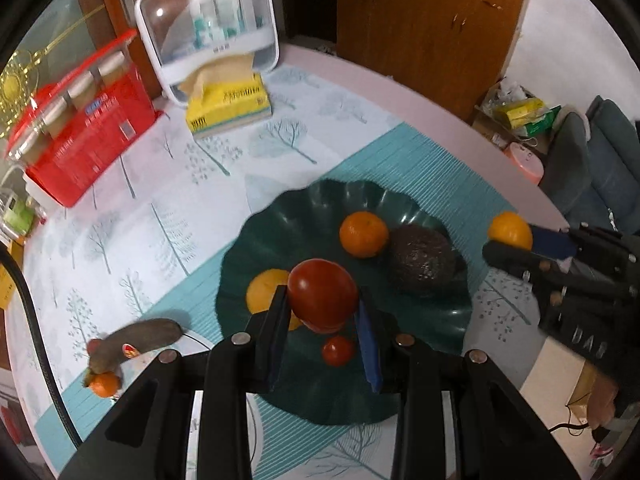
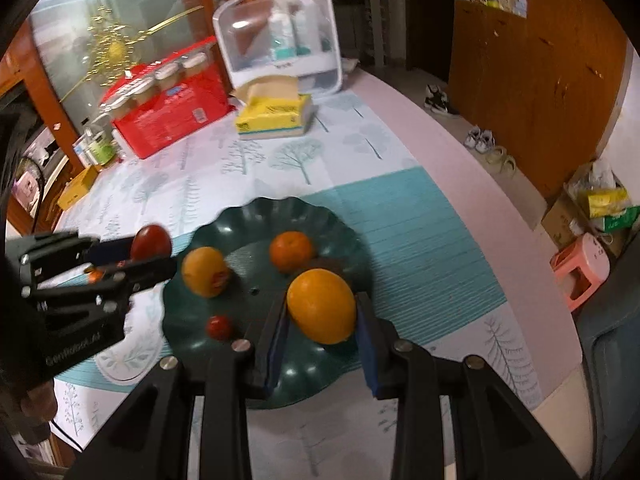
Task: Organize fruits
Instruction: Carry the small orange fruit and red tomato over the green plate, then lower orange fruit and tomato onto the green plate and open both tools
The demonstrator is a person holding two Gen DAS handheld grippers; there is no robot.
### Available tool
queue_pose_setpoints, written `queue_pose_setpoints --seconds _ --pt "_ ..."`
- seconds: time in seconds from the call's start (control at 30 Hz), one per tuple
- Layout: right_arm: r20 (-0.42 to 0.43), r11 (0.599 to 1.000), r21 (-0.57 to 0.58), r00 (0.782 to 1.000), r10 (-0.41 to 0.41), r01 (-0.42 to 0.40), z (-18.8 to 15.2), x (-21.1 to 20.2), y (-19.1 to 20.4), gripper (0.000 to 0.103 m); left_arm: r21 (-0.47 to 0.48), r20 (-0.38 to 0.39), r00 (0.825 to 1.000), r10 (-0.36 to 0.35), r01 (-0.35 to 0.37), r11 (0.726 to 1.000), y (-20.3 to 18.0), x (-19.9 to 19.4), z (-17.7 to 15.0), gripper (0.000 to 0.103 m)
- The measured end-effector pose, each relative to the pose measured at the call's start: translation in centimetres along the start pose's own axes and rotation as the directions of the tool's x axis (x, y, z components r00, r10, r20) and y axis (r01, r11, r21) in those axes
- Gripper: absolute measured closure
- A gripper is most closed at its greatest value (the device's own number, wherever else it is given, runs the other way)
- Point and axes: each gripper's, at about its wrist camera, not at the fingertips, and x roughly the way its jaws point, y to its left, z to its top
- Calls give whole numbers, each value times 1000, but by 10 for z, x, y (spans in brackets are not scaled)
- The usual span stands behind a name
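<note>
Tree-print tablecloth, green plate holding two oranges, one avocado, one cherry tomato. Left gripper is clamped on a big tomato; right gripper pinches one orange.

Your left tool holds a tomato over the plate on the tabletop. In the plate lie a mandarin, an avocado to its right, and a small tomato nearest you. Your right tool holds an orange over the plate's right side.
</note>
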Motion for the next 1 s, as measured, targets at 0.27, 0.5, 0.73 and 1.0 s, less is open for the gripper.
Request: queue_pose_setpoints --seconds 0.27,0.5,0.73,1.0 --pt "-58 996 21 994 91 -90 13 37 -3 71 -66 -42 999 1 -4 998 20 28 4 72" --pt "-91 974 -61 973 212 -218 1 45 36 70 -86 -36 999 13 -16 996 42 31 12 72" --pt "-193 965 -102 956 220 -243 -28 74 59 70 -2 -68 998 15 -15 1000 41 43 17 72" --pt "-239 982 -52 957 163 -180 -37 90 57 69 24 -107 994 -17 20 1000 37 66 29 71"
